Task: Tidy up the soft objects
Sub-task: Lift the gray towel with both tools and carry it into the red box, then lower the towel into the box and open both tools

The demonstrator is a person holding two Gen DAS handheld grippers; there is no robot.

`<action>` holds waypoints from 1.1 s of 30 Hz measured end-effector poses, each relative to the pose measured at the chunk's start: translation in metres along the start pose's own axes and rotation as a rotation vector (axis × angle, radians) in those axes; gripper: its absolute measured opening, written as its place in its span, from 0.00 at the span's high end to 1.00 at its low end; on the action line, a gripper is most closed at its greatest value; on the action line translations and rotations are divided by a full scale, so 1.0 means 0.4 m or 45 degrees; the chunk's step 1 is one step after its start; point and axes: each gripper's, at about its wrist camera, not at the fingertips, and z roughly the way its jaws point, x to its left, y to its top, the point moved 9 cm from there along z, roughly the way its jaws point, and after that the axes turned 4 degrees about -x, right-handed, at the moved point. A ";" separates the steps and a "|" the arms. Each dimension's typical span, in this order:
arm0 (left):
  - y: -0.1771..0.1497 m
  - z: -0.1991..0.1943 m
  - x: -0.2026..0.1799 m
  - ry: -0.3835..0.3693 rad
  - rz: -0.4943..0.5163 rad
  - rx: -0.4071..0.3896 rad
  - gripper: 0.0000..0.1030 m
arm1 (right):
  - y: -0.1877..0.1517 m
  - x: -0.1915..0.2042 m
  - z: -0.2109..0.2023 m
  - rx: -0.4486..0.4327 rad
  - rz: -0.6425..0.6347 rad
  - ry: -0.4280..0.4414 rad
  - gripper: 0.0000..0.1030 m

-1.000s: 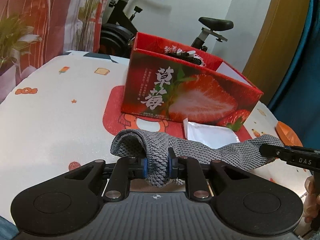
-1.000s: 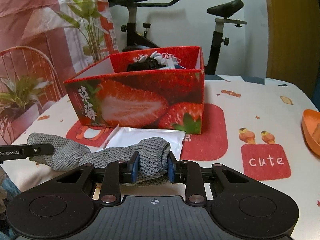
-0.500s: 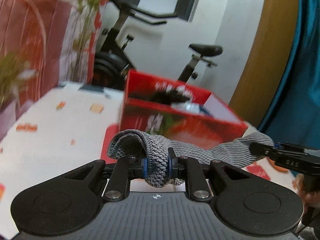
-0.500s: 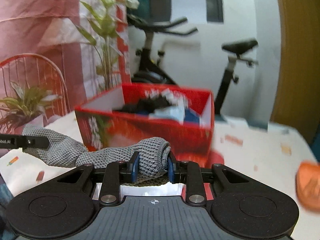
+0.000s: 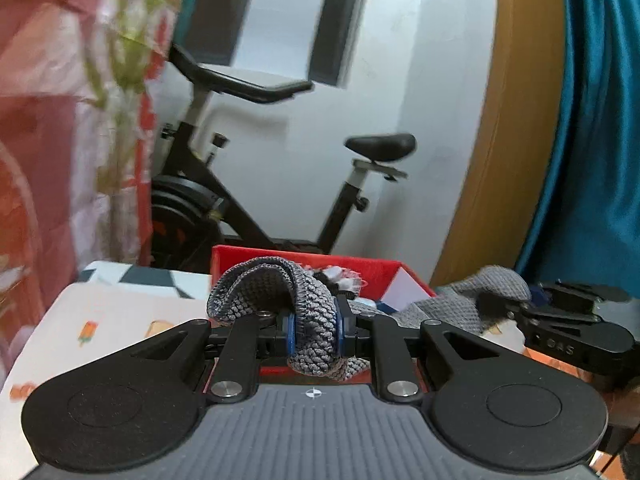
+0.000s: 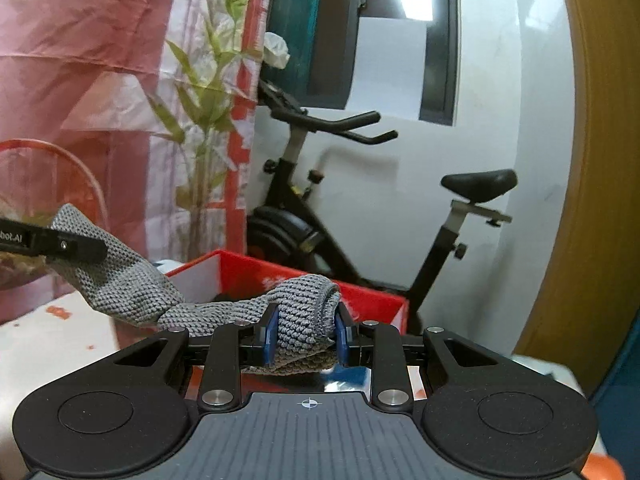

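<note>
- Now the grey knitted cloth hangs in the air, stretched between both grippers, just in front of the red box and about level with its rim.
- Each end is bunched up between a pair of fingers.
- On the left gripper, the fingers pinch one end tight.
- On the right gripper, the fingers pinch the other end.
- I think the step is carrying the cloth to the box.
- Next, both hands need to go forward over the open top, then let go together.
- Behind the table stands an exercise bike.
</note>
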 end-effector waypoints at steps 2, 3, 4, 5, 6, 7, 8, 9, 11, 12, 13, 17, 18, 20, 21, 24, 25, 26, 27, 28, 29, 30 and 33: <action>0.010 0.035 -0.005 -0.015 0.021 0.023 0.82 | 0.000 -0.019 0.032 0.009 -0.002 -0.026 0.75; 0.014 0.050 -0.002 -0.014 0.023 0.031 0.82 | -0.002 -0.030 0.048 0.013 0.001 -0.038 0.75; 0.016 0.072 -0.002 -0.015 0.021 0.051 0.82 | -0.007 -0.038 0.063 0.019 0.003 -0.048 0.75; 0.016 0.091 -0.002 -0.014 0.016 0.069 0.82 | -0.016 -0.047 0.080 0.025 0.008 -0.060 0.75; 0.014 0.110 -0.004 -0.016 0.021 0.090 0.82 | -0.024 -0.057 0.095 0.031 0.013 -0.070 0.75; 0.009 0.130 -0.006 -0.016 0.039 0.117 0.82 | -0.035 -0.063 0.110 0.042 0.017 -0.078 0.75; 0.003 0.151 -0.009 -0.011 0.060 0.144 0.82 | -0.047 -0.066 0.125 0.055 0.021 -0.083 0.75; -0.005 0.173 -0.012 -0.009 0.075 0.178 0.82 | -0.060 -0.071 0.139 0.070 0.027 -0.083 0.75; -0.025 0.215 -0.008 -0.010 0.059 0.253 0.82 | -0.088 -0.073 0.164 0.107 0.034 -0.073 0.75; -0.035 0.228 -0.001 -0.010 0.040 0.282 0.82 | -0.097 -0.072 0.175 0.121 0.033 -0.065 0.75; -0.045 0.242 0.005 -0.006 0.024 0.308 0.82 | -0.108 -0.070 0.185 0.132 0.026 -0.056 0.75; -0.088 0.280 0.027 -0.007 -0.018 0.406 0.81 | -0.129 -0.065 0.195 0.146 0.017 -0.032 0.76; -0.096 0.287 0.032 -0.004 -0.018 0.423 0.81 | -0.134 -0.070 0.197 0.151 0.026 -0.031 0.76; -0.108 0.299 0.037 0.013 -0.003 0.458 0.77 | -0.144 -0.077 0.203 0.167 0.045 -0.030 0.76; -0.109 0.303 0.040 0.028 0.003 0.466 0.76 | -0.147 -0.080 0.207 0.175 0.048 -0.029 0.76; -0.093 0.307 0.044 0.030 0.027 0.453 0.69 | -0.155 -0.078 0.218 0.196 0.052 -0.017 0.76; -0.087 0.306 0.046 0.036 0.038 0.446 0.63 | -0.157 -0.074 0.222 0.203 0.053 -0.011 0.76; -0.080 0.306 0.049 0.042 0.047 0.439 0.56 | -0.157 -0.072 0.227 0.210 0.053 -0.003 0.76; -0.074 0.306 0.048 0.047 0.055 0.431 0.54 | -0.158 -0.067 0.229 0.218 0.058 0.003 0.76; -0.068 0.307 0.049 0.054 0.060 0.424 0.50 | -0.159 -0.063 0.230 0.224 0.079 0.013 0.76; -0.064 0.304 0.055 0.061 0.060 0.416 0.48 | -0.160 -0.059 0.232 0.233 0.112 0.028 0.76; -0.060 0.301 0.057 0.066 0.058 0.412 0.48 | -0.162 -0.057 0.233 0.245 0.137 0.038 0.76; -0.046 0.301 0.063 0.080 0.049 0.396 0.46 | -0.167 -0.041 0.247 0.282 0.140 0.047 0.76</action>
